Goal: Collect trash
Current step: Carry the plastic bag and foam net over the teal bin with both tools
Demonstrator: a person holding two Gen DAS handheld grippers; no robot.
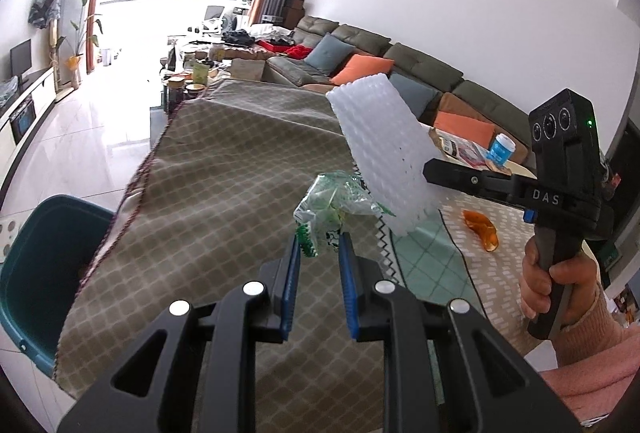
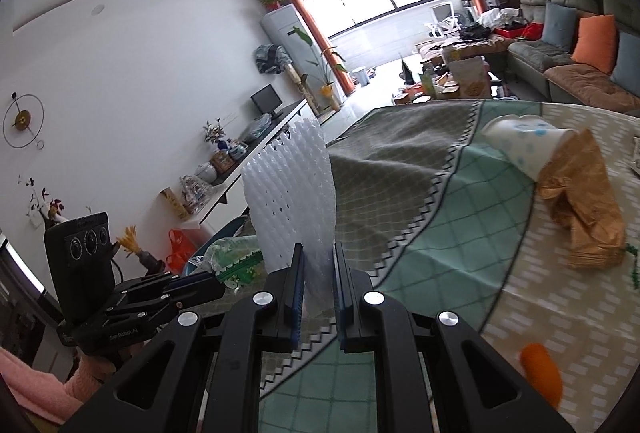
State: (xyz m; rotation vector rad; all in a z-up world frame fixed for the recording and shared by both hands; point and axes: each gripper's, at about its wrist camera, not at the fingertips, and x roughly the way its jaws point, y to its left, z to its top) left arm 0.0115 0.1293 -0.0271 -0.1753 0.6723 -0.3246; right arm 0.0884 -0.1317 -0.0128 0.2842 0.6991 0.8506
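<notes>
My left gripper (image 1: 319,251) is shut on a crumpled clear-and-green plastic wrapper (image 1: 334,203), held above the cloth-covered table (image 1: 224,169). My right gripper (image 2: 319,257) is shut on a white foam fruit net (image 2: 290,193), which stands up from its blue pads. In the left wrist view that foam net (image 1: 380,149) hangs just right of the wrapper, with the right gripper (image 1: 430,169) reaching in from the right. In the right wrist view the left gripper (image 2: 224,279) and its wrapper (image 2: 236,259) sit low at the left. A dark teal bin (image 1: 44,273) stands at the table's left edge.
An orange peel (image 1: 482,231), a blue cup (image 1: 502,149) and printed papers (image 1: 460,147) lie on the table's right side. A crumpled brown paper bag (image 2: 584,201), a tipped paper cup (image 2: 524,147) and an orange piece (image 2: 542,373) lie to my right. A sofa (image 1: 400,73) runs behind.
</notes>
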